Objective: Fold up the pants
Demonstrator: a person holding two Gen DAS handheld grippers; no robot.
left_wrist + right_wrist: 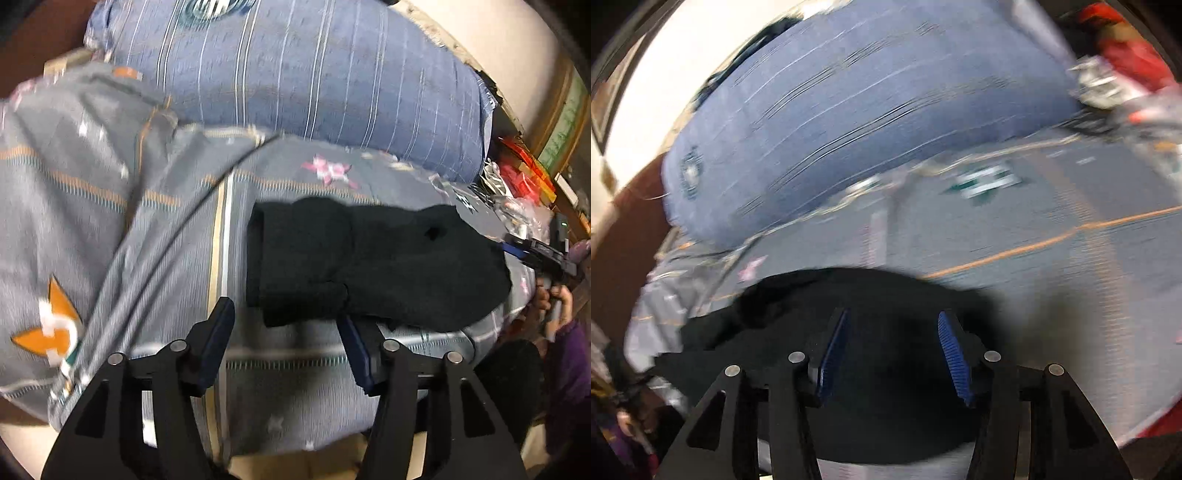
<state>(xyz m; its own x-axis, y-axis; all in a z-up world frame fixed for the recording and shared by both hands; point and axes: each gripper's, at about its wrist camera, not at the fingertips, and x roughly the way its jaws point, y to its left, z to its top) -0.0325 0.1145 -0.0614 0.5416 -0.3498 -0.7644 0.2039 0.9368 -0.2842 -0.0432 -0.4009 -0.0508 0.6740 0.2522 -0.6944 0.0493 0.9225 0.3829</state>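
Black pants (369, 266) lie folded into a compact bundle on a grey patterned bedsheet (110, 206). My left gripper (284, 314) stands open just short of the bundle's near left corner, its right finger (351, 332) beside the cloth's edge and nothing pinched. In the right wrist view, which is blurred, my right gripper (894, 312) hangs open over the pants (849, 295), its blue pads (955, 354) apart and bare. The right gripper (539, 254) also shows at the bundle's far right end in the left wrist view, held by a hand (554, 299).
A long blue striped bolster (295, 74) lies along the back of the bed, against a pale wall (480, 44). Red packets and clutter (524, 173) crowd the right side. A purple sleeve (569, 354) is at the right edge. The bed's near edge runs just below the grippers.
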